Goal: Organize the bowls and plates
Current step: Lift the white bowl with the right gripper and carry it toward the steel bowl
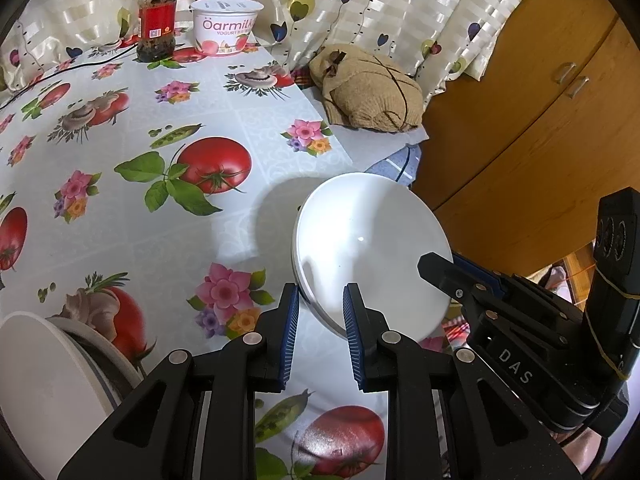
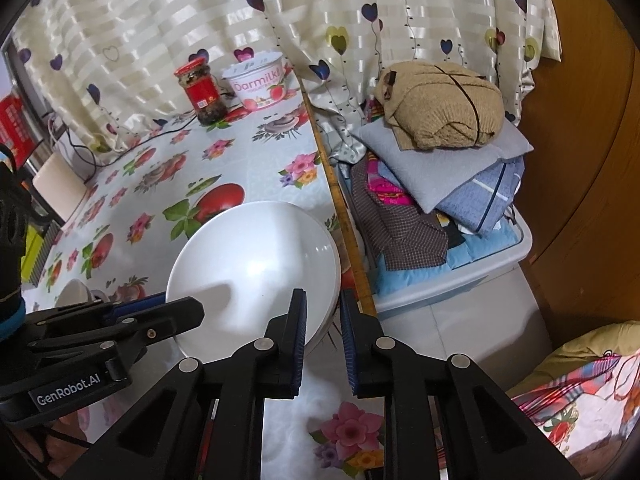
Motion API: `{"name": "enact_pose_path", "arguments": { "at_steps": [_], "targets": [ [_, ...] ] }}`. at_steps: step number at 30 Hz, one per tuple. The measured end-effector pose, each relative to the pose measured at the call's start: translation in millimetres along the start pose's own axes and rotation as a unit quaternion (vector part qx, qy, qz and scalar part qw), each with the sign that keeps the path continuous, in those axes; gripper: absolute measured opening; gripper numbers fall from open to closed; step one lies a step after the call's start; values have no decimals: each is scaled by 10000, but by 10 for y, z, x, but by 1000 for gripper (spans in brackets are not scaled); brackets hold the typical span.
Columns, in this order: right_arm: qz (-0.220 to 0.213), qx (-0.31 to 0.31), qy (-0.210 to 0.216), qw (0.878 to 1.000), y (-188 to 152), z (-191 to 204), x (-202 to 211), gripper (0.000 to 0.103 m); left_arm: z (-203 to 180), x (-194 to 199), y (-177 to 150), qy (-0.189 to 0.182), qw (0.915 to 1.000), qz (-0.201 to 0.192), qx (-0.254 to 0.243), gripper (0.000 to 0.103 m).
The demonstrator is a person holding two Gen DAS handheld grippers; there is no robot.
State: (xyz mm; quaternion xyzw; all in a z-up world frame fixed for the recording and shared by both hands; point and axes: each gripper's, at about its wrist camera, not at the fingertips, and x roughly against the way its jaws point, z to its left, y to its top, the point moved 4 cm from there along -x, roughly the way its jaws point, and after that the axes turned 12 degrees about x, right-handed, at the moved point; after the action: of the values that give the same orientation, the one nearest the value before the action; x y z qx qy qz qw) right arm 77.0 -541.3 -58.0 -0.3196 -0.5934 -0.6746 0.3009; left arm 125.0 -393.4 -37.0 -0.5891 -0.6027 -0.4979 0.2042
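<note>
A white plate (image 1: 368, 248) hangs tilted above the flowered tablecloth (image 1: 160, 120), its shadow on the cloth behind it. My left gripper (image 1: 322, 294) is shut on the plate's near rim, which fills the gap between the blue pads. My right gripper (image 2: 323, 302) is shut on the opposite rim of the plate (image 2: 256, 264), close to the table's right edge. In the left wrist view one of the right gripper's fingers (image 1: 436, 266) lies over the plate's face. A white plate stacked on a dark-rimmed dish (image 1: 44, 384) rests on the table at the lower left.
A red-lidded jar (image 1: 157, 20) and a yogurt tub (image 1: 226, 26) stand at the table's far edge by the curtain. Right of the table a storage box (image 2: 452, 280) holds folded clothes, with a tan knitted bundle (image 2: 444, 104) on top. A wooden cabinet (image 1: 540, 120) stands behind.
</note>
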Motion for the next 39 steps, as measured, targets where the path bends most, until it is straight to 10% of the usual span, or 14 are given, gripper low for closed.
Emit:
{"name": "enact_pose_path", "arguments": {
  "at_steps": [39],
  "targets": [
    [-646, 645, 329, 9953, 353, 909, 673, 17, 386, 1128, -56, 193, 9946, -996, 229, 24]
  ]
}}
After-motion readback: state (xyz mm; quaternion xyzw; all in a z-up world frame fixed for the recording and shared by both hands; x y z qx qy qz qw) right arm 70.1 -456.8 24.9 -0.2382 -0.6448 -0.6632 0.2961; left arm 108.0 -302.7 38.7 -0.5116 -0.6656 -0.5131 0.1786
